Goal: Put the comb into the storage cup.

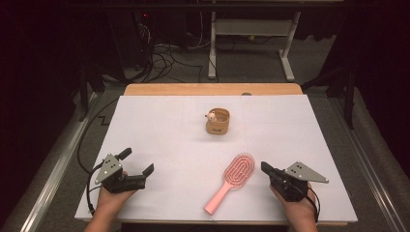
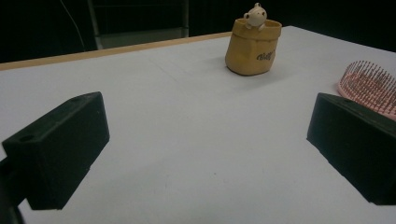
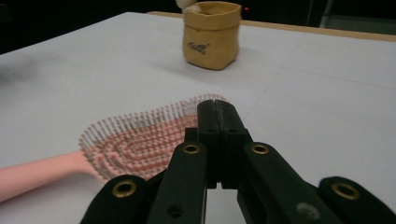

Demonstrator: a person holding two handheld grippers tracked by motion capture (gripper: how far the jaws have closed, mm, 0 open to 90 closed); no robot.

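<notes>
A pink hairbrush (image 1: 231, 180) lies bristles up on the white table (image 1: 159, 130), head toward the back, handle pointing to the front edge. My right gripper (image 1: 264, 167) sits just right of the brush head, jaws pressed together with nothing between them; in the right gripper view the shut gripper (image 3: 218, 114) stands beside the hairbrush (image 3: 135, 140). My left gripper (image 1: 138, 162) rests at the front left, open and empty. A tan pouch-shaped cup (image 1: 217, 121) with a small bear figure on its rim stands mid-table; the cup (image 2: 253, 45) and the brush's edge (image 2: 371, 84) lie ahead of the open left jaws.
The white sheet covers a wooden tabletop (image 1: 212, 89) whose far edge shows at the back. Behind the table are a desk frame (image 1: 251, 43) and cables (image 1: 164, 58) on a dark floor. A metal rail (image 1: 53, 169) runs along the left.
</notes>
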